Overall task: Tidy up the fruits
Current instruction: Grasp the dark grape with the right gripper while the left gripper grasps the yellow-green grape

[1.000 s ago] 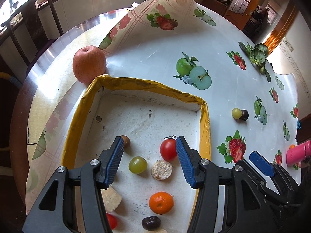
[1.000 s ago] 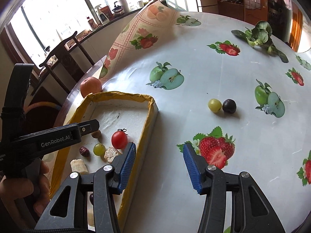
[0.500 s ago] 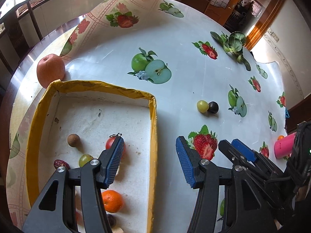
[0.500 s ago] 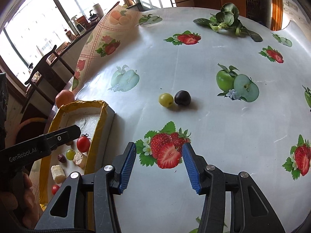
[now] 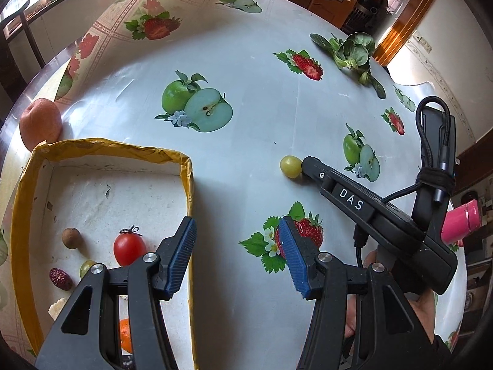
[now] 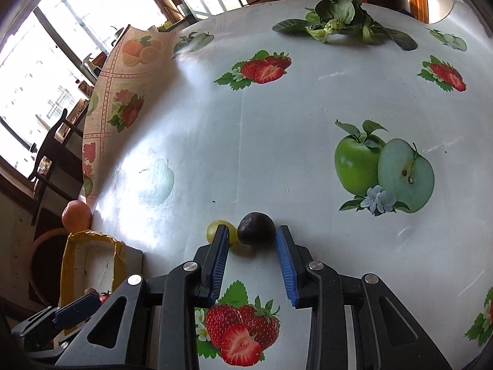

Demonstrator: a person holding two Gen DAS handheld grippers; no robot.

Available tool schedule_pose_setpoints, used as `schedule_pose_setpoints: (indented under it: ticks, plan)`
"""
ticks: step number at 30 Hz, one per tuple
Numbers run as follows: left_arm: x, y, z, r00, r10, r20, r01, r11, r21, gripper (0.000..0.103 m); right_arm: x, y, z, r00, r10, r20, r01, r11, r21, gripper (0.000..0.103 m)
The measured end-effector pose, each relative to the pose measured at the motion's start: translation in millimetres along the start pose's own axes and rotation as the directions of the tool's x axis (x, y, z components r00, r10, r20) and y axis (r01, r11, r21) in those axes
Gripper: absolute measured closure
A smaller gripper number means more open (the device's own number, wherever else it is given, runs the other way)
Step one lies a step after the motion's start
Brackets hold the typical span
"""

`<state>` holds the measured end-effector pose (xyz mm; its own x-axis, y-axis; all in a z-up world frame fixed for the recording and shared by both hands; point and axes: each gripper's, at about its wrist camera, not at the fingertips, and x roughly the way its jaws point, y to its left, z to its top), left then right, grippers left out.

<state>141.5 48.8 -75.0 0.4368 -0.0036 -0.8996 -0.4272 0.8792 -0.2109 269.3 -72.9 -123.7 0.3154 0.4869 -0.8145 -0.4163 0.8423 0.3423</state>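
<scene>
Lying at the table's far edge: a leafy green vegetable, resting on the fruit-printed tablecloth. Curling upward at the far left, that cloth's corner. Standing beyond the table by the bright windows, a dark wooden chair. Poking in at the right edge, a pink cylindrical object.

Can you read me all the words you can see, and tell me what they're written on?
"DAS": white letters on the side of the right gripper, seen from the left wrist camera.
The bottles and boxes on the far window sill are too small and blurred to read.
No other words can be read.
</scene>
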Motion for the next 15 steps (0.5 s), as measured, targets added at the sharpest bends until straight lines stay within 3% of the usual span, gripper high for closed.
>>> schedule_pose_setpoints:
  ticks: [3, 15]
  plan:
    - [9.8, -11.7, 9.2, 1.000, -0.012, -0.005, 0.012, 1.000, 0.018, 0.049, -0.3, -4.1, 1.2, 1.000, 0.022, 0.015, -0.022, 1.000, 0.005, 0.082]
    - [82.9, -65.2, 32.9, 0.998, 0.011, -0.061, -0.003, 0.992, 0.125, 0.049, -72.8, -49.2, -27.6, 0.996, 0.001, 0.093, -0.007, 0.998, 0.058, 0.082]
